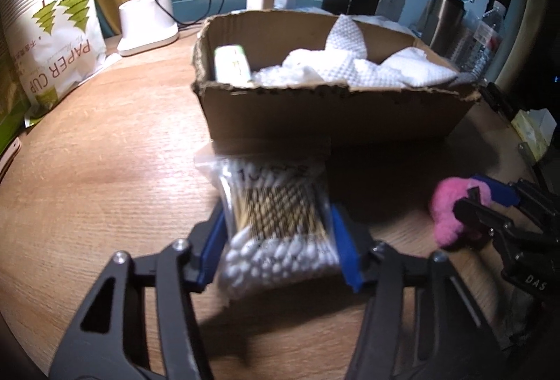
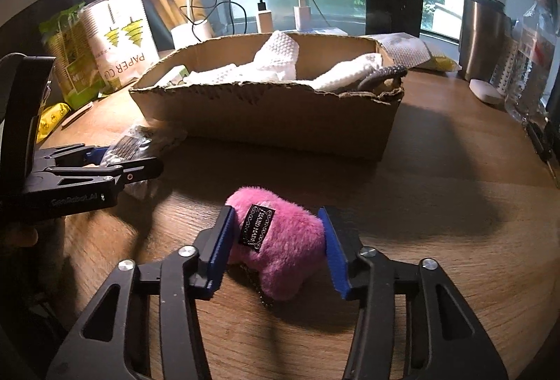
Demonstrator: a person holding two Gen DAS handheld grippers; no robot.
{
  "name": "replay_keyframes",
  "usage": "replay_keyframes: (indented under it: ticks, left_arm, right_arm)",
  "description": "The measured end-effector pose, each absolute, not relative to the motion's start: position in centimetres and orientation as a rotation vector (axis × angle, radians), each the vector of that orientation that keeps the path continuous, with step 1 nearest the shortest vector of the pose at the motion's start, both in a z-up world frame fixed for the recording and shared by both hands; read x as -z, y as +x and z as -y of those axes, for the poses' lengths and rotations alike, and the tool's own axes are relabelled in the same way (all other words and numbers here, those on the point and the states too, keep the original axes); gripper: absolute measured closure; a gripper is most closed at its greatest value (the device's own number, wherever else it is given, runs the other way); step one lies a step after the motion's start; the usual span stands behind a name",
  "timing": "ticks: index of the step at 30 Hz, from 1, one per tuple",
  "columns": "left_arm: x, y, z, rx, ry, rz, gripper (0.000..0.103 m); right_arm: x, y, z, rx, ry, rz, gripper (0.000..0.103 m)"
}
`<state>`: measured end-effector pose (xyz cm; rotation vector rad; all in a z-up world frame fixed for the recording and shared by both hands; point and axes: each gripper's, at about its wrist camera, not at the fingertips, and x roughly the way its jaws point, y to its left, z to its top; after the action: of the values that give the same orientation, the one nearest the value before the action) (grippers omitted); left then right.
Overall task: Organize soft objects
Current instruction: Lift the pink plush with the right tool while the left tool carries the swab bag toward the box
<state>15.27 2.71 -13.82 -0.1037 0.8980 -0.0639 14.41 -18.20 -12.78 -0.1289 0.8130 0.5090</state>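
Left gripper (image 1: pixel 278 240): clamped on the cotton swab bag (image 1: pixel 276 222), blue pads pressed against both long sides of the pack. Grip taken across the narrow width, probably because the loose plastic gives least there. Bag positioned just in front of the cardboard box (image 1: pixel 332 114); blurred in the left wrist view, so contact with the wooden table (image 1: pixel 105 177) not determinable.

Right gripper (image 2: pixel 276 247): straddling the pink plush toy (image 2: pixel 280 240). Left pad touching the fur; narrow gap visible at the right pad, so not yet clamped, judged as closing or about to close. Toy resting on the table, label side up, near the box front and well apart from the swab bag. Small chain partly hidden beneath the toy.

Cardboard box: open top, torn rim, placed centrally as the likely collection point. Already holding white textured cloths (image 1: pixel 357 65) and a pale green-and-white pack (image 1: pixel 232 65) at the left end. Grey cord-like item (image 2: pixel 383 75) at the right corner, identity unclear.

Behind the box: paper cup pack (image 1: pixel 59 40), white lamp base (image 1: pixel 147 26), chargers with cables, steel tumbler (image 2: pixel 481 37).

Box floor and lower contents hidden by the front wall. Lamp glare washing out the upper left of the right wrist view. Printing on the swab bag illegible.
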Motion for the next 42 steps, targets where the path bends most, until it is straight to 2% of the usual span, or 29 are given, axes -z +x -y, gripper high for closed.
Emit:
replay_keyframes:
  ticks: [6, 42]
  left_arm:
    - [13.3, 14.4, -2.5, 0.104, -0.114, -0.876, 0.054]
    - [7.7, 11.1, -3.8, 0.117, -0.117, -0.669, 0.054]
  right_arm:
    - [12.4, 14.1, 18.2, -0.520, -0.134, -0.797, 0.062]
    - [6.8, 13.4, 16.9, -0.537, -0.175, -0.672, 0.062]
